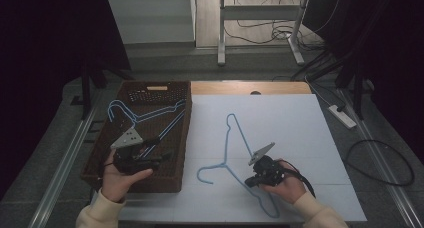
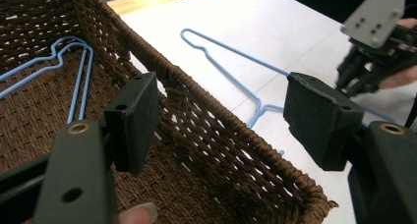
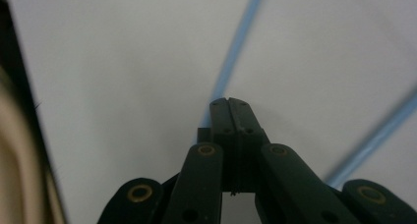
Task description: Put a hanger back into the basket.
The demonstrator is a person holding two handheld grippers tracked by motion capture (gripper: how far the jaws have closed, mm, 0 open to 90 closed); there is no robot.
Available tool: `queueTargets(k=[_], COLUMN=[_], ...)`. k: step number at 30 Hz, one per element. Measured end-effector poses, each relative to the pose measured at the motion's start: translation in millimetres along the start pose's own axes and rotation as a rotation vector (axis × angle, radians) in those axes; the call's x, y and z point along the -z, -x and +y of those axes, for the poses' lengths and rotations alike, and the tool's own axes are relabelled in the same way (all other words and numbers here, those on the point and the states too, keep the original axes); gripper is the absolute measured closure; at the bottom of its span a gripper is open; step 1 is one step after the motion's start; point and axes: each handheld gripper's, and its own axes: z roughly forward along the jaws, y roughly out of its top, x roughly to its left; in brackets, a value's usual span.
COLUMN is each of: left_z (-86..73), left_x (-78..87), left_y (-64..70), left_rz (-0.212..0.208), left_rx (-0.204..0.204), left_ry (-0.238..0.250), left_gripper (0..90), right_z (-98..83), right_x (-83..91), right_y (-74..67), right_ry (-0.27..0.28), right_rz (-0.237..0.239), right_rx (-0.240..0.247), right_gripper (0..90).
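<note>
- Hanger of blue wire lies flat on the white table, hook towards the person, one long arm running away to a narrow tip near the table's middle, the other slanting to the near edge.
- Right gripper is by far the nearer, tips down at the wire just beside the neck; its jaws are pressed together, and the right gripper view shows a blue strand leading straight up to them. Whether they pinch the wire or merely touch it cannot be told.
- Left gripper, jaws spread wide and holding nothing, hovers over the brown wicker basket, where more blue hangers already lie.
- Basket sits just left of the loose hanger, so any transfer would likely run leftward over the woven rim.
</note>
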Motion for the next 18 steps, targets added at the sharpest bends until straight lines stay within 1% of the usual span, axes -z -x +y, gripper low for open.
queueTargets(k=[4,5,6,7,8,13,14,15,17,18], left_z=[0.4,0.6,0.6,0.5,0.5,0.1,0.1,-0.1,-0.1,-0.1], left_x=[0.3,0.4,0.6,0.8,1.0,1.7,1.7,2.0,2.6,3.0], left_y=[0.2,0.3,0.2,0.0,-0.3,-0.4,-0.4,-0.4,-0.5,-0.5], left_rz=[0.000,0.001,0.001,0.001,0.002,0.003,0.003,0.004,0.005,0.004], left_rx=[-0.003,-0.003,-0.004,-0.003,-0.003,-0.003,-0.003,-0.004,-0.003,-0.004], left_ry=[0.001,0.001,0.002,0.003,0.002,0.001,0.001,0.003,0.005,0.004], left_gripper=[30.7,30.7,30.7,30.7,30.7,30.7,30.7,30.7,30.8,30.8], right_z=[16.0,23.6,29.8,36.0,43.6,66.4,66.4,70.3,76.7,80.0], right_x=[2.7,2.6,2.1,1.0,-0.9,-13.0,-13.0,-16.8,-23.4,-25.9], right_y=[21.4,29.9,36.7,43.6,51.8,78.7,78.7,83.8,91.0,96.1], right_ry=[0.080,0.097,0.110,0.123,0.133,0.146,0.146,0.149,0.137,0.147], right_rz=[-0.067,-0.102,-0.126,-0.136,-0.156,-0.190,-0.190,-0.196,-0.231,-0.239], right_rx=[-0.040,-0.045,-0.051,-0.058,-0.062,-0.096,-0.096,-0.105,-0.101,-0.111], right_gripper=[90.0,90.0,90.0,90.0,90.0,90.0,90.0,90.0,90.0,90.0])
